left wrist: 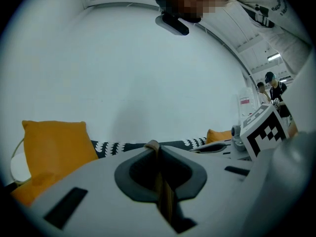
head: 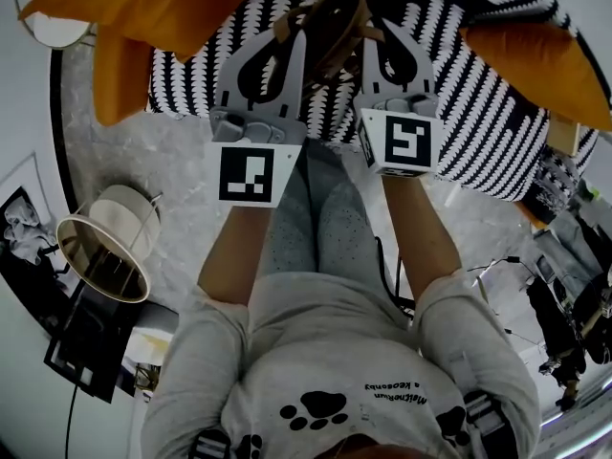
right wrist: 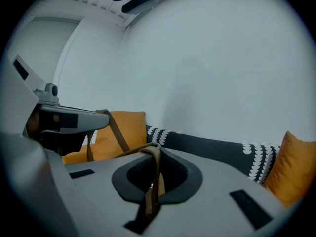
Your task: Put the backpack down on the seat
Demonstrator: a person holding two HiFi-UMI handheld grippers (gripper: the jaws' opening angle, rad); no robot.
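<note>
In the head view a dark brown backpack [head: 337, 22] hangs by its tan straps over the black-and-white patterned sofa seat [head: 497, 113]. Side by side in front of me, my left gripper [head: 287, 29] and right gripper [head: 381, 32] each pinch one strap. In the left gripper view the jaws [left wrist: 153, 146] are shut with a tan strap [left wrist: 162, 186] running between them. In the right gripper view the jaws [right wrist: 154, 151] are likewise shut on a strap [right wrist: 153, 184], and the other strap [right wrist: 116, 132] hangs from the left gripper [right wrist: 74, 120]. The bag's body is mostly hidden behind the grippers.
Orange cushions lie on the sofa at the left [head: 143, 8] and right [head: 540, 60]. A round lamp shade [head: 105, 242] and a framed picture [head: 24, 228] stand on the grey floor at the left. People [left wrist: 271, 85] stand far off at the right.
</note>
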